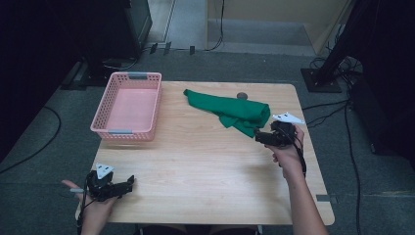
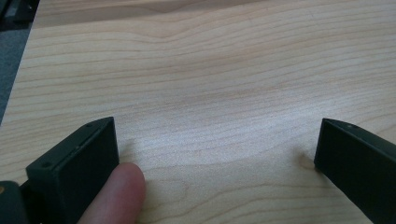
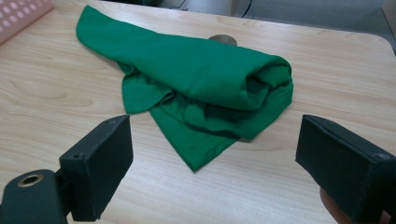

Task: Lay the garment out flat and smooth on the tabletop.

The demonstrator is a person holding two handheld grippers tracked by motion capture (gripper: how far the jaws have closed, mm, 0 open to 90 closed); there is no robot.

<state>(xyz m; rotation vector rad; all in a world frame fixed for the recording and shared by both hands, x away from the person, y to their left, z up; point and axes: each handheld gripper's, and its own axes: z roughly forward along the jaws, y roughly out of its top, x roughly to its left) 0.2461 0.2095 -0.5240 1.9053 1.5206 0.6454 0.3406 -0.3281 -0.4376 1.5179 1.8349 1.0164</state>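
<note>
The counter [image 1: 205, 166] is carrying a pink basket [image 1: 128, 105] at its far left and a green cloth [image 1: 230, 110] bunched at far right; the right gripper [image 1: 266, 136] is nearing the cloth's near corner, jaws apart and empty; the left gripper [image 1: 122, 185] is resting by the near edge, jaws apart; pinching a single loose layer could be risking the bundle unrolling; a small dark disc [image 3: 223, 39] behind the cloth is partly hidden.

Most of the table [image 1: 205, 161] is bare wood: a broad open band runs across the middle and lower part of the high view, wide enough for either hand to sweep through. The pink basket [image 1: 128, 105] blocks the upper left corner. The green cloth [image 1: 230, 108] lies bunched at upper centre-right, with a small dark disc [image 1: 242, 95] just behind it. The right gripper [image 1: 262, 136] sits just beside the cloth's near corner, jaws apart with nothing between them.
</note>
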